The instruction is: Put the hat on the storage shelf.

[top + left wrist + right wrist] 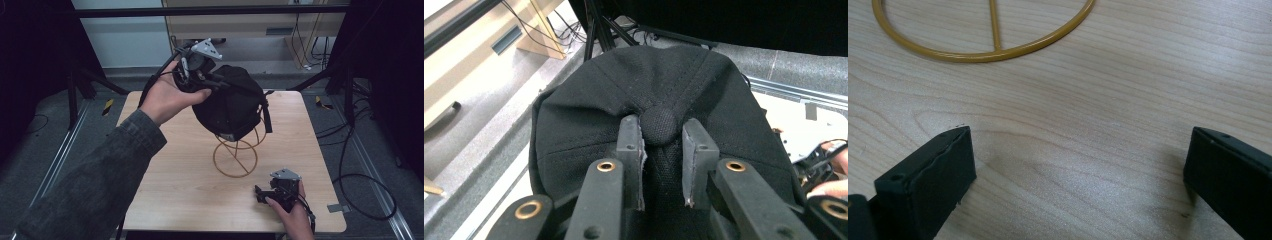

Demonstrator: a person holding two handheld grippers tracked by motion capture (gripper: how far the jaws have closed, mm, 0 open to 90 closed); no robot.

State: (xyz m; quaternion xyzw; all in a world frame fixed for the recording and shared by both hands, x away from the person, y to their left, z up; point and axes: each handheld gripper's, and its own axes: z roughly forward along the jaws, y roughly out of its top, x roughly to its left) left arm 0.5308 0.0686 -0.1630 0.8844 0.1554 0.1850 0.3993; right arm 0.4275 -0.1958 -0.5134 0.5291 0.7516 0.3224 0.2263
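At the left of the high view, the left tongs (216, 82) reach over the crown of a black cap (232, 102) that sits on a gold wire stand (235, 155) at the middle of the desk (175, 185). In the left gripper view the jaws are pinched on the cap's top button (659, 126), with the fabric puckered around it, so I judge the step in hand to be either seating the cap on the stand or lifting it off. The next move calls for a steady, straight pull or press, so the light stand does not tip.

Farther right, the right tongs (262, 194) rest low near the desk's front edge, jaws spread wide and gripping nothing, with the stand's base ring (983, 50) ahead of them.

The desk is pale wood grain. Around it lie grey floor, metal rails, trailing cables (360, 185) and dark frame legs.
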